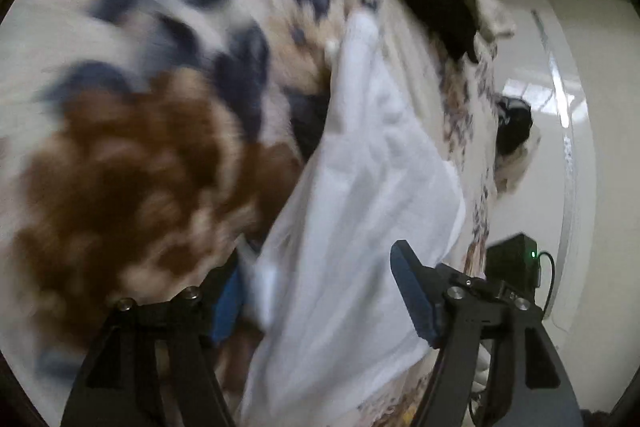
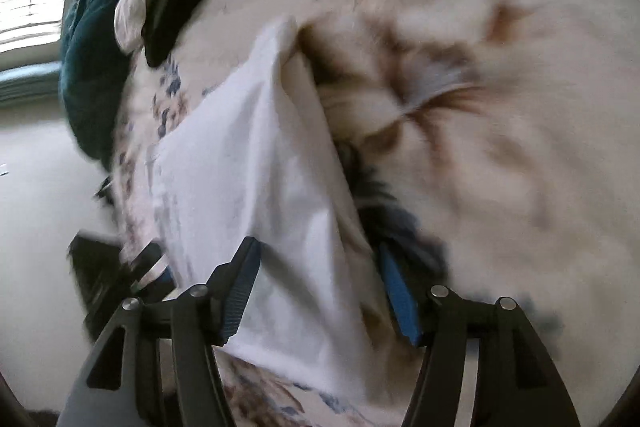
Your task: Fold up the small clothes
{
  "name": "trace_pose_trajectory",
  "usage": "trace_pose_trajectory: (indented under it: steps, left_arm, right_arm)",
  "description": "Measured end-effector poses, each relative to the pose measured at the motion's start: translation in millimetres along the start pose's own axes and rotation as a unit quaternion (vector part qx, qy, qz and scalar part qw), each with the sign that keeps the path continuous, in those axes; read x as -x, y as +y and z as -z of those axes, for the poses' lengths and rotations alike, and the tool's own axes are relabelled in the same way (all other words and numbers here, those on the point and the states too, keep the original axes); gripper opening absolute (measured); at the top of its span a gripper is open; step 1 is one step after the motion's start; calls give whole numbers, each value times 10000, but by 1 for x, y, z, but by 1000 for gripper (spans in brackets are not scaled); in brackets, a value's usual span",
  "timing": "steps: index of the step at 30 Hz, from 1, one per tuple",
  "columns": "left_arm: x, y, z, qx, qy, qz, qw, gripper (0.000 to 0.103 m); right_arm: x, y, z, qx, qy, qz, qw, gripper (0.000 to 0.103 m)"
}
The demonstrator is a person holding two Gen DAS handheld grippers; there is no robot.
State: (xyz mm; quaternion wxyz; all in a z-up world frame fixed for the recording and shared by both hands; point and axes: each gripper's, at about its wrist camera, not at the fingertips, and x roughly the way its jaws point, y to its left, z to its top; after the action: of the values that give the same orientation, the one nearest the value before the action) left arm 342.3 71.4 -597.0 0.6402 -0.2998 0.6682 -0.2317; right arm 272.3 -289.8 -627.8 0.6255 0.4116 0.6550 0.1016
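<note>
Both grippers, left (image 1: pixel 320 291) and right (image 2: pixel 320 291), hover with fingers apart over a white folded cloth garment (image 2: pixel 256 163) lying on the floral bedspread (image 2: pixel 500 67), apparently released to settle its fold.

Each fisheye camera sits behind its own gripper's black fingers with blue pads and looks steeply down, at close range, onto the floral-printed cream bedspread (image 1: pixel 132 39). The left wrist view faces the bed edge and pale floor on its right; the right wrist view has them on its left. Both views share the white folded cloth garment (image 1: pixel 360 167) (image 2: pixel 248 155), which runs up the middle of each.
</note>
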Motion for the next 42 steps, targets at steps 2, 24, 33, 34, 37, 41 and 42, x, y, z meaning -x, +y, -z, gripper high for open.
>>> trace_pose_trajectory:
  steps: [2,24,33,34,37,41,42]
  left_arm:
    - [-4,-6,-3,-52,-83,95,9999,68]
    - [92,-146,-98,-502,-853,562,9935,10]
    - [78,-194,-292,-967,-1255,313,9869,10]
    - [68,-194,-304,-972,-1259,213,9870,10]
    - [39,-181,-343,-1046,-1098,-183,9883,11]
    - [10,-163,-368,-852,-748,-621,9916,13]
    - [10,-162,-367,-863,-744,-641,9914,15]
  right_arm:
    - [-9,-6,-8,52,227,-332,9992,66]
    - [109,123,-69,1003,-307,-762,9916,10]
    - [126,217,-237,1244,-1005,-600,9853,10]
    - [120,223,-257,1256,-1003,-504,9857,10]
    - [95,233,-307,1268,-967,-100,9872,10]
    - [62,236,-344,1364,-753,579,9861,10]
    - [57,236,-347,1391,-722,691,9852,10]
